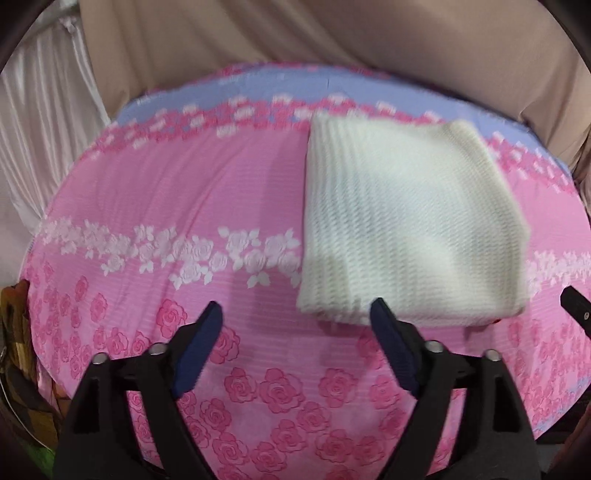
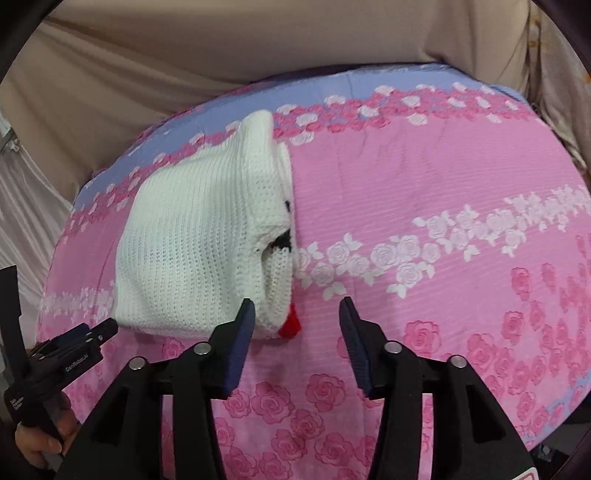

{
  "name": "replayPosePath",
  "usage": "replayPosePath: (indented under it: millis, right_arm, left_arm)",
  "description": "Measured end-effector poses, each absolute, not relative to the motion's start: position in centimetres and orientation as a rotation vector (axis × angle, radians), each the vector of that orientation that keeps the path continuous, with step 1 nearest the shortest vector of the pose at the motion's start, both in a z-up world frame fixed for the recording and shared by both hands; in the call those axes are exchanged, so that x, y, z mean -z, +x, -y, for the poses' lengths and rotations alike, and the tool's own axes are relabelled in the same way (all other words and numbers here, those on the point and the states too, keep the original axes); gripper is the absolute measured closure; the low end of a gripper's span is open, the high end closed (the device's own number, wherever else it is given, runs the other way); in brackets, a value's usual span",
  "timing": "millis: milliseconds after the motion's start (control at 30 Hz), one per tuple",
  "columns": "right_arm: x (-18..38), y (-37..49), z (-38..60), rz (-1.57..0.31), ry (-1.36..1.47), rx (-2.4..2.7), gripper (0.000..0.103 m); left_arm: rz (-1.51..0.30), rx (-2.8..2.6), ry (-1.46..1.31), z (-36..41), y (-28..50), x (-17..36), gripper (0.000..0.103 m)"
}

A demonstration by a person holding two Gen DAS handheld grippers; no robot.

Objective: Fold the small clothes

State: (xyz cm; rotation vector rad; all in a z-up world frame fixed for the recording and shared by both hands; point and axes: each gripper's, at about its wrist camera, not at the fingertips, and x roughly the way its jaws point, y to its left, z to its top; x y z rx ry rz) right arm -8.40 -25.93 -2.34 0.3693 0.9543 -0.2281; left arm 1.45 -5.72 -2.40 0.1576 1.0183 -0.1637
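A white knitted garment (image 1: 410,229) lies folded into a compact rectangle on the pink rose-print cloth (image 1: 166,206). In the right wrist view the same white knitted garment (image 2: 199,236) shows black stitching and a red bit at its right and near edges. My left gripper (image 1: 295,314) hovers open just short of the garment's near edge, with nothing between its blue pads. My right gripper (image 2: 297,308) is open too, above the garment's near right corner, with nothing between its pads. The left gripper (image 2: 92,332) also appears at the lower left of the right wrist view, held by a hand.
The pink cloth (image 2: 424,206) with a lilac border covers a raised surface. Beige fabric (image 1: 295,33) hangs behind it, and pale satin drapes (image 1: 40,140) fall at the left. A dark patterned bundle (image 1: 18,332) sits beside the surface's left edge.
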Motion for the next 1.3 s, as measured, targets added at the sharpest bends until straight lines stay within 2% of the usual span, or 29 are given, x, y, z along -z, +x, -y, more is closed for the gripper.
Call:
replayPosePath:
  millis: [67, 167, 600, 1300]
  right_arm:
    - [1.1, -9.7, 26.0, -0.909, 0.359, 0.297, 0.035]
    - [0.3, -11.5, 25.5, -0.858, 0.342, 0.362, 0.03]
    - [1.0, -14.4, 21.4, -0.88, 0.267, 0.314, 0.03]
    - [0.6, -15.0, 18.9, -0.892, 0.225, 0.281, 0.03]
  left_arm:
    - [-0.961, 0.173, 0.183, 6.9, 0.1, 1.3, 0.013]
    - [-0.911, 0.195, 0.213, 8.4, -1.7, 0.7, 0.012]
    - [-0.886, 0.206, 0.216, 8.8, -5.5, 0.4, 0.012]
    - [-0.9, 0.141, 0.184, 7.4, -6.1, 0.2, 0.012]
